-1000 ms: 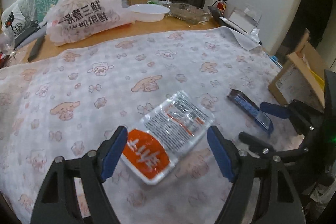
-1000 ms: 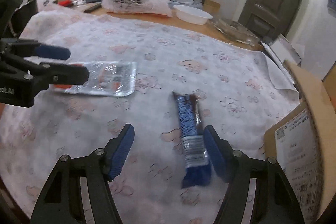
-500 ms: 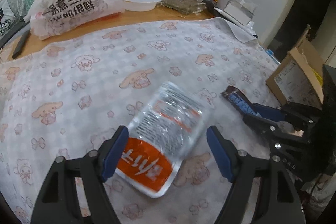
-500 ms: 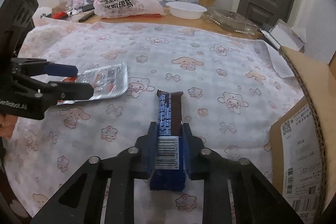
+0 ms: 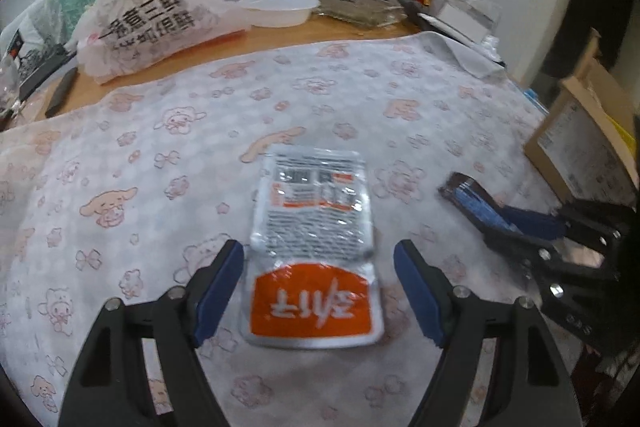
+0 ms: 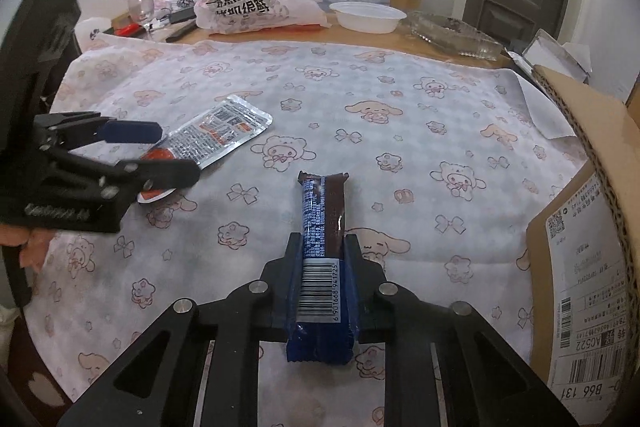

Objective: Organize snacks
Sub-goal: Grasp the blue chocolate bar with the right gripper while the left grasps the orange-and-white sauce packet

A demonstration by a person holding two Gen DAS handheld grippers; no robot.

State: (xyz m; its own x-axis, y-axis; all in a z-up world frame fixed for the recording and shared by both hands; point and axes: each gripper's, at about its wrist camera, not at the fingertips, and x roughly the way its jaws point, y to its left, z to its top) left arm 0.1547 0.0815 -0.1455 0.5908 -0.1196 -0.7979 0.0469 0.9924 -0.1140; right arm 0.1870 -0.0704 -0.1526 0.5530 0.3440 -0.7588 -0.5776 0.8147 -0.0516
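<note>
While clamped across its near barcode end by the right hand-held gripper (image 6: pixel 320 291), chocolate bar (image 6: pixel 322 227): light, fairly stiff. Left hand-held gripper (image 5: pixel 318 291) wide, straddling slippery foil snack pouch (image 5: pixel 314 231) on bench cloth (image 5: pixel 160 147); best pinched by edges.

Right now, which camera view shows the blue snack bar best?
The right wrist view: the blue snack bar lies along the middle, barcode readable, clamped in the right gripper. The left wrist view shows only its dark far end at the right edge, blurred, the rest hidden by the gripper.
</note>
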